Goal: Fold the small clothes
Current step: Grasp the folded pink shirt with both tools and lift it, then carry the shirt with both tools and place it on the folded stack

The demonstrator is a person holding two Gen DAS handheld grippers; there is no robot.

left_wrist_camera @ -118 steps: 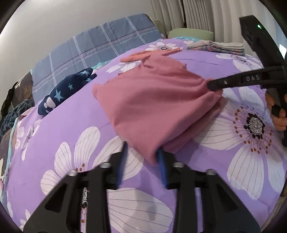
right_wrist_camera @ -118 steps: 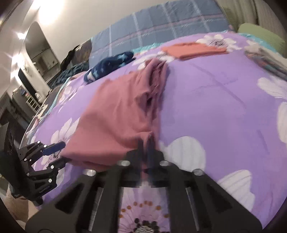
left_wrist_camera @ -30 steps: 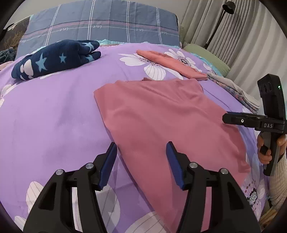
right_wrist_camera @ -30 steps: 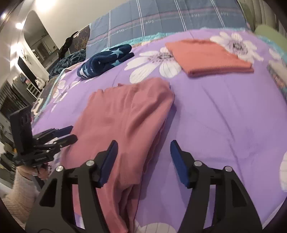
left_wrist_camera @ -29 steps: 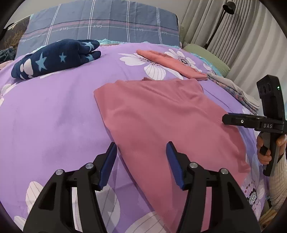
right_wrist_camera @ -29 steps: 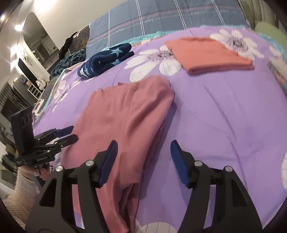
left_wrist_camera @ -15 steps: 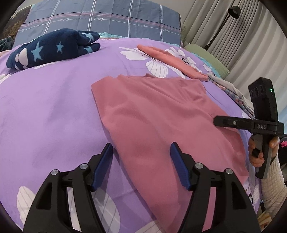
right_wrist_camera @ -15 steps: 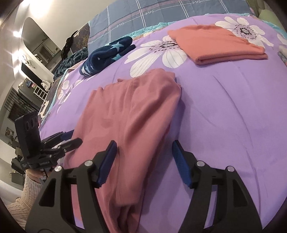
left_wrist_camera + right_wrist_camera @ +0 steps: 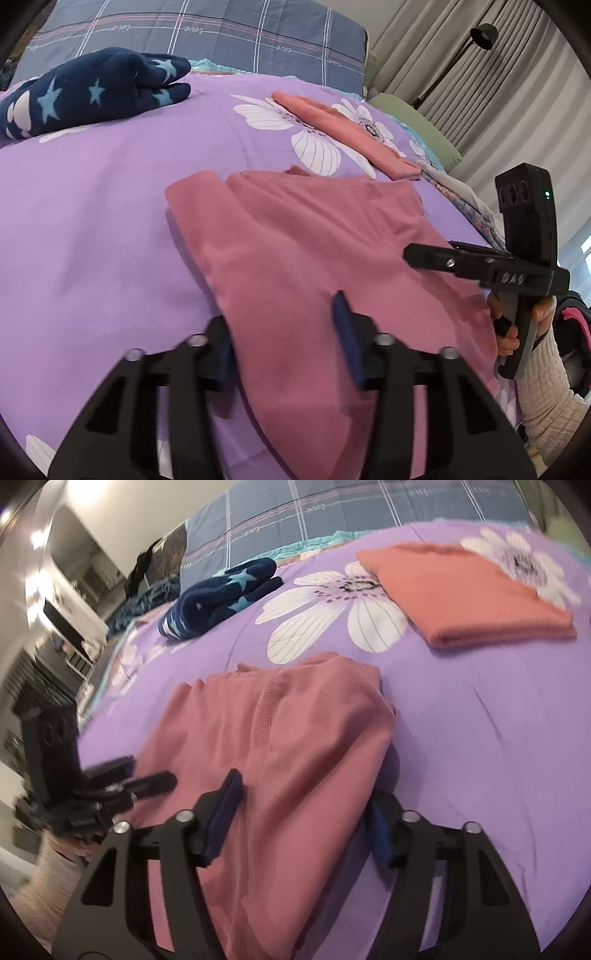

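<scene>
A: Pink garment [image 9: 314, 251], folded, flat on the purple floral bedspread [image 9: 103, 221], roughly mid-bed. Near edges straddled by both tools.

B: Left gripper [image 9: 282, 343]?

A: Over the garment's near left edge. One blue pad [image 9: 345, 332] rests on top of the pink cloth; the other is down beside the edge, half hidden by the fold. Jaws closing, cloth edge between them, not yet pinched that I can see.

B: Right gripper [image 9: 303, 812]?

A: Same on the garment's right side. One pad [image 9: 225, 812] lies on the cloth, the other [image 9: 378, 830] sits at the folded edge on the bedspread side. Jaws closing, pink fabric between, pads still apart. A hand [image 9: 517, 321] in a ribbed cream sleeve [image 9: 546, 384] grips its handle.

B: Around the garment?

A: Beyond its far edge, an orange folded piece [image 9: 465, 590] lies over a white flower print. Farther left of the garment, a navy star-patterned bundle [image 9: 88, 88], well apart. Behind both, a grey-blue plaid pillow [image 9: 207, 33]. To the right of the orange piece, a small stack of pale folded clothes [image 9: 461, 195] at the bed's edge, then a green cushion [image 9: 417, 122], curtains [image 9: 461, 48] and a black floor lamp [image 9: 480, 33].
</scene>
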